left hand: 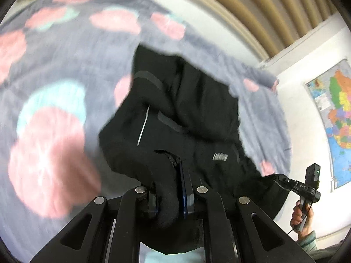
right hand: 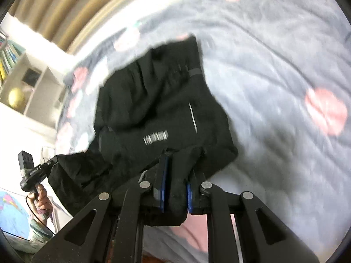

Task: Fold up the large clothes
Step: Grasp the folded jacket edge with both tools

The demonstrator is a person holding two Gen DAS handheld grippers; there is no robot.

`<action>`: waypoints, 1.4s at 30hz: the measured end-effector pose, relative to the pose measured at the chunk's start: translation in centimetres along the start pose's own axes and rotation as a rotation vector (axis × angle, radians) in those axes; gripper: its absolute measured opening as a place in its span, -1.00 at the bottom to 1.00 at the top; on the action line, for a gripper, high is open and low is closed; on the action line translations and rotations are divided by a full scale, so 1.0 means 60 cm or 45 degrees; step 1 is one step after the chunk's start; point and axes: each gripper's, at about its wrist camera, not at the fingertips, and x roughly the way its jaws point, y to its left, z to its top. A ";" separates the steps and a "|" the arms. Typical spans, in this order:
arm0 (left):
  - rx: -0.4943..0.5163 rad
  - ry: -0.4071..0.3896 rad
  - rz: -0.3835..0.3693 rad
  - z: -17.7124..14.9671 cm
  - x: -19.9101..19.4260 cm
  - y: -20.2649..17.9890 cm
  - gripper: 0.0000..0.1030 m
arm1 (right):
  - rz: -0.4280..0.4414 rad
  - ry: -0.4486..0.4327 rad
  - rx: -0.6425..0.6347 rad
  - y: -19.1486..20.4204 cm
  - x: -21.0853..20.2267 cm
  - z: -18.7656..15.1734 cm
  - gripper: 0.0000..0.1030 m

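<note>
A large black jacket (left hand: 188,114) with a pale logo patch and a thin reflective stripe hangs over the bed. My left gripper (left hand: 170,182) is shut on a thick fold of its black fabric, which bulges between the blue pads. My right gripper (right hand: 175,175) is shut on another bunched edge of the same jacket (right hand: 153,105). Each wrist view shows the other gripper at the jacket's far corner, held in a hand (left hand: 301,215) and a hand (right hand: 40,199). The garment is lifted and stretched between the two grips, and both views are blurred by motion.
A grey bedspread (left hand: 65,65) with pink and mint round prints lies under the jacket. Tan curtains (left hand: 252,11) hang behind. A coloured wall map (left hand: 335,114) is at the right, and a white shelf (right hand: 28,83) with books and a yellow ball is seen from the right wrist.
</note>
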 end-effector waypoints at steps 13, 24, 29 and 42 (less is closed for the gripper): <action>-0.032 -0.167 0.002 0.302 0.113 -0.020 -0.71 | -0.040 -0.157 0.034 0.003 0.069 0.301 -0.66; -0.220 0.069 0.206 0.402 0.388 0.068 -0.62 | -0.149 0.099 0.155 -0.077 0.344 0.422 -0.52; -0.253 0.124 0.198 0.388 0.447 0.096 -0.60 | -0.114 0.157 0.230 -0.111 0.403 0.423 -0.51; -0.073 0.115 -0.039 0.405 0.286 0.087 -0.49 | 0.020 0.009 0.352 -0.121 0.250 0.435 0.23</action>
